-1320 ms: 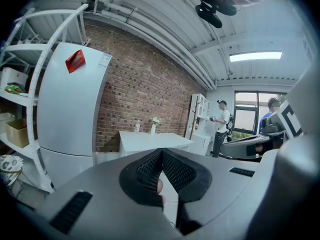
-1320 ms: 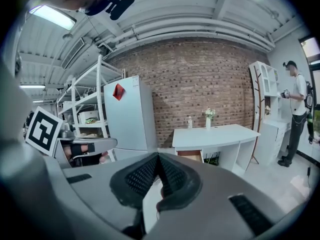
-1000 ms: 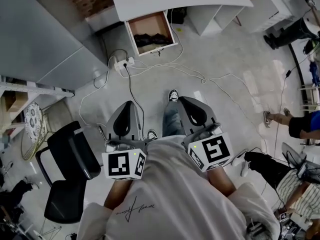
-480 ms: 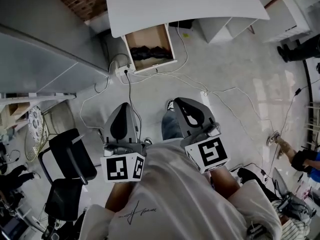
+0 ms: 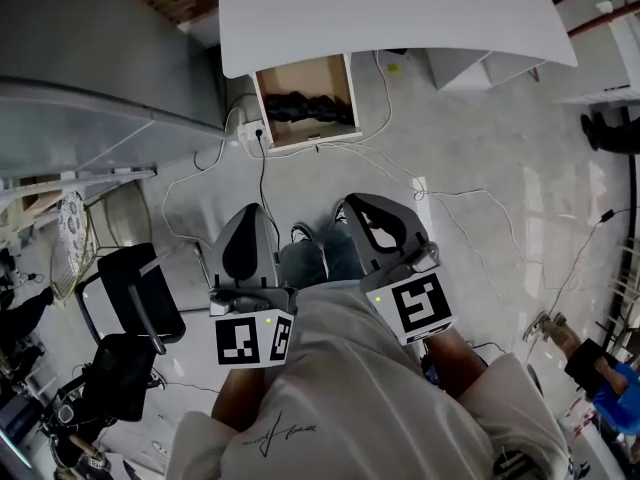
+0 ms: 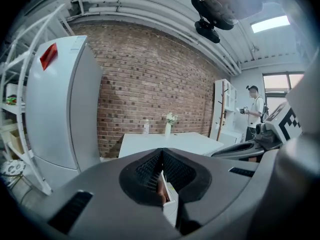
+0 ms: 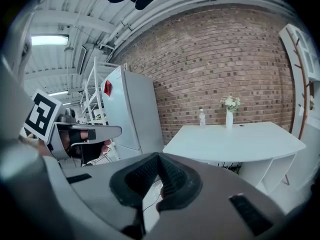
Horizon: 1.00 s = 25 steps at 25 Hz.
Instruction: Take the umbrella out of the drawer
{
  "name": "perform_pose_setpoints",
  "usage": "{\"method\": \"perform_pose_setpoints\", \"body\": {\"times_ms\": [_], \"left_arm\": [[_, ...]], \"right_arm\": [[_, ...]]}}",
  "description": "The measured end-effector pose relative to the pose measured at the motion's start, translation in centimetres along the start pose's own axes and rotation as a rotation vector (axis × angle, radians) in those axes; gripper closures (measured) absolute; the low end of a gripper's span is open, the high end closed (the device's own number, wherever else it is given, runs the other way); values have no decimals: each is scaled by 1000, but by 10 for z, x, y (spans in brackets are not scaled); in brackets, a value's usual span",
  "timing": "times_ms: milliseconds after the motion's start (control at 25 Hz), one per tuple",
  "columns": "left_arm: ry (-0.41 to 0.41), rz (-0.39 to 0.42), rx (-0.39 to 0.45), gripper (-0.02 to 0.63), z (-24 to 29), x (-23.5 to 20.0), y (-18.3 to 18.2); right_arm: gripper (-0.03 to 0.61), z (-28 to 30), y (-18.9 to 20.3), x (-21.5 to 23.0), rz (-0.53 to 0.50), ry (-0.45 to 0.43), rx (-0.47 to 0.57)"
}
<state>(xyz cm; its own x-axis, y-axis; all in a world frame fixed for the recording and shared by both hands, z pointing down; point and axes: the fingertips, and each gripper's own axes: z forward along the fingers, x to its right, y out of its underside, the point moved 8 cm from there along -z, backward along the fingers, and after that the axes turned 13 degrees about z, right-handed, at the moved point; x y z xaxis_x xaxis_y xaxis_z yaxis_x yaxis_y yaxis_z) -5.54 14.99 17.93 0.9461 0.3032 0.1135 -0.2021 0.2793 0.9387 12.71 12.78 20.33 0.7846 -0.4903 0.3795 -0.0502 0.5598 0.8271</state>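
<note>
Both claws pressed shut and empty, short of the drawer.

Left gripper (image 5: 251, 216) and right gripper (image 5: 352, 208) hung side by side, well apart from the open drawer (image 5: 263, 108) under the table (image 5: 400, 18) ahead. The umbrella (image 5: 310, 108), apparently a dark folded bundle, lay inside, its long axis crosswise to both. Neither looked clearly nearer. Only the head view showed drawer and umbrella; both gripper views caught just the table's top and brick wall (image 6: 150, 74).

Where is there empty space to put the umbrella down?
The table top is mostly bare, with a vase and bottle only at its wall edge. The floor right of the drawer is open; cables crowd the floor before it.
</note>
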Motion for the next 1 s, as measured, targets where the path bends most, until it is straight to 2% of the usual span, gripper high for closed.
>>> {"method": "perform_pose_setpoints", "body": {"times_ms": [560,800,1000], "left_arm": [[-16,-8,-63,603,66,-16,31],[-17,-24,-82,602,98,-37,59],[-29,-50,-107,603,114,-51,76]], "right_arm": [[561,80,5,41,-113,-38,-120],[561,140,20,53,-178,-61,-168],[558,180,38,69,-168,-45,-217]]}}
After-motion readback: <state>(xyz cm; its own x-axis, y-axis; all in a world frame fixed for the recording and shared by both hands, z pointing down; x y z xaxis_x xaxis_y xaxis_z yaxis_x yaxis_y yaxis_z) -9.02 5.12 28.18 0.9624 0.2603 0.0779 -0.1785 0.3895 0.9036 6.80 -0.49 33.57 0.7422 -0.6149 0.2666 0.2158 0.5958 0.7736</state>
